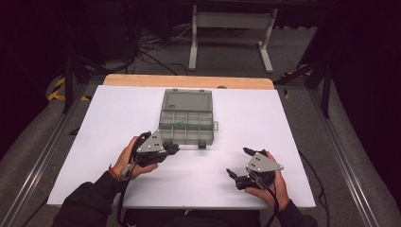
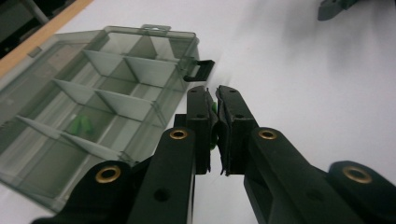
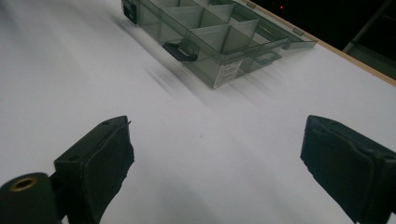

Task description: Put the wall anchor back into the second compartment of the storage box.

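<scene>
— Green piece (image 2: 214, 122): small, bright, pinched between left tool (image 2: 216, 100) pads, just beside organiser box (image 1: 187, 117). Mostly hidden, shape unclear.
— Right tool (image 3: 215, 163) spread wide over bare desk (image 1: 293, 123). Farther off, similar green bit (image 2: 80, 125) inside box compartment, blurred.

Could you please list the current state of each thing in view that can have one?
Organizer box: lid open, lying flat behind the tray.
Green piece in the box: resting loose in one compartment.
Small green piece: pinched between the left gripper's pads.
Left gripper: shut on the small green piece.
Right gripper: open, holding nothing.
</scene>
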`<action>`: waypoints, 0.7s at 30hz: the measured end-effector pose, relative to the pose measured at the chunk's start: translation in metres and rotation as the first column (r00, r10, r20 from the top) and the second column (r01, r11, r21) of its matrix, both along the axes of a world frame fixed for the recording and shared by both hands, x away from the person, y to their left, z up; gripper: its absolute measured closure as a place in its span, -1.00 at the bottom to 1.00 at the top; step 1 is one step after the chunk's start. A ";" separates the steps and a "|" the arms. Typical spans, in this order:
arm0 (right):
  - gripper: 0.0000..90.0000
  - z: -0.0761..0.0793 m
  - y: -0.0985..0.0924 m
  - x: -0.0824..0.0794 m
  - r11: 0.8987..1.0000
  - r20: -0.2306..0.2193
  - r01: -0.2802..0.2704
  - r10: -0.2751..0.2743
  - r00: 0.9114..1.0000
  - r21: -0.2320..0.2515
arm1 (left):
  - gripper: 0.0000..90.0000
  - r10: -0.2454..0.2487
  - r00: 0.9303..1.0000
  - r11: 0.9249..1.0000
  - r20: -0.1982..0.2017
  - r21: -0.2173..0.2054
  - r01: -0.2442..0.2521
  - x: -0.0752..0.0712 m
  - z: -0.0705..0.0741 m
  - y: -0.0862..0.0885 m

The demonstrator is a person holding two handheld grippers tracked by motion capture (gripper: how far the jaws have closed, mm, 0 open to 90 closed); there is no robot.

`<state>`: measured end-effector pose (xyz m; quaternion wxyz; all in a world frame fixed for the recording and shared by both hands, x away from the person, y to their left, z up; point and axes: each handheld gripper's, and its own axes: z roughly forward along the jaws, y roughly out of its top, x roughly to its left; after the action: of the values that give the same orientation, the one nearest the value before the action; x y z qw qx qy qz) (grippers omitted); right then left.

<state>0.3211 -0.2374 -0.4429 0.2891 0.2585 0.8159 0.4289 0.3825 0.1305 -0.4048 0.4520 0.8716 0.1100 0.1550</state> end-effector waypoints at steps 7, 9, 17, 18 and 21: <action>-0.79 -0.001 -0.001 0.000 1.000 -0.004 0.004 -0.004 1.000 -0.001 | 0.88 0.027 1.000 0.999 0.013 -0.028 -0.026 0.007 0.008 0.008; -0.79 -0.001 -0.001 0.000 1.000 -0.005 0.006 -0.006 1.000 -0.004 | 0.88 0.036 0.999 0.999 0.009 -0.038 -0.035 0.010 0.010 0.011; -0.79 -0.002 -0.004 -0.001 1.000 -0.009 0.016 -0.017 1.000 -0.004 | 0.88 0.063 0.998 0.996 0.007 -0.064 -0.063 0.025 0.018 0.019; -0.79 -0.002 -0.004 -0.001 1.000 -0.009 0.018 -0.018 1.000 -0.004 | 0.88 0.064 0.998 0.996 0.005 -0.062 -0.064 0.027 0.018 0.019; -0.79 -0.002 -0.004 -0.001 1.000 -0.008 0.021 -0.021 1.000 -0.004 | 0.88 0.076 0.997 0.995 0.000 -0.064 -0.076 0.035 0.019 0.018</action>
<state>0.3200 -0.2418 -0.4445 0.2905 0.2681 0.8152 0.4232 0.4175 0.1484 -0.3859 0.4737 0.8516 0.1473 0.1692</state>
